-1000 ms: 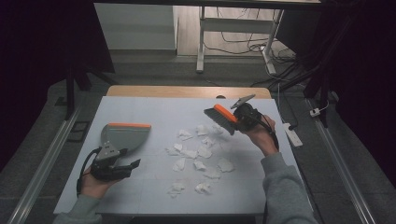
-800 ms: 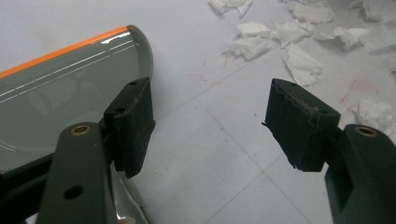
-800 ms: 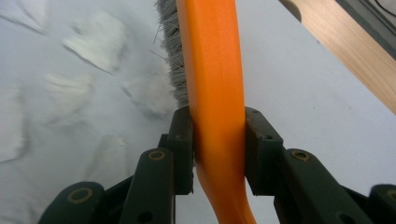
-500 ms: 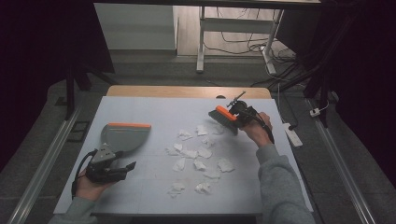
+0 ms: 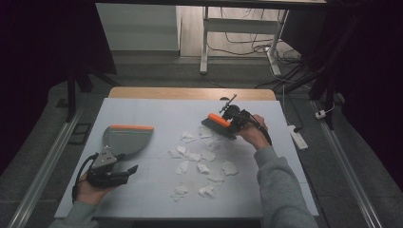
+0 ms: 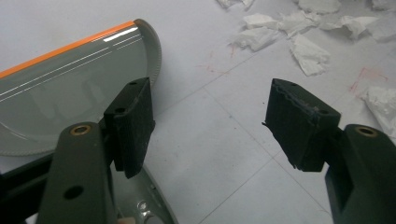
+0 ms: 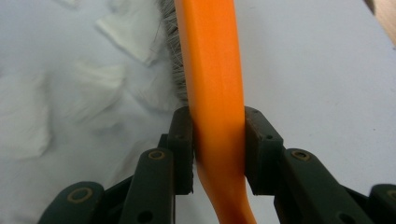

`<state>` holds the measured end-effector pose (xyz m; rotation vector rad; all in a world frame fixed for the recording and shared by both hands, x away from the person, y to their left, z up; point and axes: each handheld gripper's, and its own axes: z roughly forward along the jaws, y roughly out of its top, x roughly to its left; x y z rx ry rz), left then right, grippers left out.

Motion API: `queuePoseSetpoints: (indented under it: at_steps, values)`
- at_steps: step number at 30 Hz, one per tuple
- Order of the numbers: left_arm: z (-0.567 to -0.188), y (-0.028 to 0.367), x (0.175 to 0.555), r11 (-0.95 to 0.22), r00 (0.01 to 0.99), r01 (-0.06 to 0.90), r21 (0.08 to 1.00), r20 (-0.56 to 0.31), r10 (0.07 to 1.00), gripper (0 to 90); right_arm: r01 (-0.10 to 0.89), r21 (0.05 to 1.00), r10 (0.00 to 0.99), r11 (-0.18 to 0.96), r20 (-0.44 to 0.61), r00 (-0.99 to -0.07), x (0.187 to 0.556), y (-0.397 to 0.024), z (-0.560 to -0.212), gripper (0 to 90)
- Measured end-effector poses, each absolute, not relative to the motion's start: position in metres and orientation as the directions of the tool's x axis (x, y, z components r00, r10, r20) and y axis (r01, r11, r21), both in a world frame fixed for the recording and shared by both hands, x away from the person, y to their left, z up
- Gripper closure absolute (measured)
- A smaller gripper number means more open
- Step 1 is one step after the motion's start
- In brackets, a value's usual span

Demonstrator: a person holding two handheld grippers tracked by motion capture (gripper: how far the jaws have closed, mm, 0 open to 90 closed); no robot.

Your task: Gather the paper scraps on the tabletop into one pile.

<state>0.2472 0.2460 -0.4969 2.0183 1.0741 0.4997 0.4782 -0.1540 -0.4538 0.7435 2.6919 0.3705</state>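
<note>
Orange brush [image 7: 212,70] clamped in right gripper [image 7: 218,140] jaws beside paper scraps [image 5: 202,156].

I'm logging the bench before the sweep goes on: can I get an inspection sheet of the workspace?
Surface: pale table top, faint grid lines and reddish marks.
Job's things: orange-backed brush at the far edge of the paper scraps; grey dustpan with orange lip, flat on the table to their left.
Clutter: nothing seen apart from the scraps.
Grippers: right gripper shut on the brush handle; left gripper open, jaws wide, with the dustpan's edge beside one jaw.
Cables: a black one trails from each gripper; more lie on the floor beyond the table.
Surroundings: dark room, white desk legs behind, power strip right of the table.
</note>
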Motion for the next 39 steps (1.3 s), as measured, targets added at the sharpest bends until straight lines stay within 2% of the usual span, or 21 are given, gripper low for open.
queuePoseSetpoints:
  at_steps: [10, 14, 18, 23, 29, 31, 33, 37, 39]
  values:
    - [-0.496, 0.244, 0.246, -0.344, 0.568, 0.513, 0.787, -0.011, 0.823, 33.1, 0.401, 0.417, 0.478, 0.816, -0.096, -0.873, 0.437, -0.165, -0.448, 67.1]
    - [-0.495, 0.244, 0.246, -0.344, 0.568, 0.513, 0.787, -0.011, 0.823, 33.1, 0.407, 0.532, 0.521, 0.743, -0.078, -0.850, 0.435, -0.173, -0.431, 67.1]
    - [-0.495, 0.244, 0.246, -0.344, 0.568, 0.512, 0.787, -0.011, 0.823, 33.1, 0.416, 0.558, 0.548, 0.718, -0.085, -0.832, 0.445, -0.175, -0.418, 67.1]
    - [-0.497, 0.245, 0.247, -0.339, 0.566, 0.516, 0.787, -0.016, 0.824, 33.1, 0.437, 0.520, 0.581, 0.734, -0.147, -0.800, 0.462, -0.168, -0.420, 67.0]
    - [-0.497, 0.247, 0.247, -0.335, 0.564, 0.518, 0.787, -0.020, 0.825, 33.2, 0.486, 0.426, 0.609, 0.763, -0.223, -0.761, 0.485, -0.159, -0.445, 67.1]
    - [-0.498, 0.247, 0.248, -0.335, 0.564, 0.519, 0.786, -0.020, 0.825, 33.2, 0.491, 0.397, 0.603, 0.776, -0.234, -0.763, 0.490, -0.156, -0.453, 67.1]
    - [-0.498, 0.248, 0.248, -0.336, 0.564, 0.519, 0.786, -0.020, 0.825, 33.2, 0.499, 0.409, 0.608, 0.764, -0.198, -0.769, 0.490, -0.152, -0.453, 67.3]
    - [-0.498, 0.249, 0.248, -0.331, 0.561, 0.519, 0.788, -0.022, 0.827, 33.2, 0.419, 0.356, 0.508, 0.835, -0.208, -0.836, 0.472, -0.135, -0.453, 67.2]
    - [-0.497, 0.249, 0.247, -0.332, 0.561, 0.519, 0.788, -0.021, 0.827, 33.2, 0.386, 0.350, 0.462, 0.854, -0.164, -0.872, 0.460, -0.131, -0.451, 67.3]
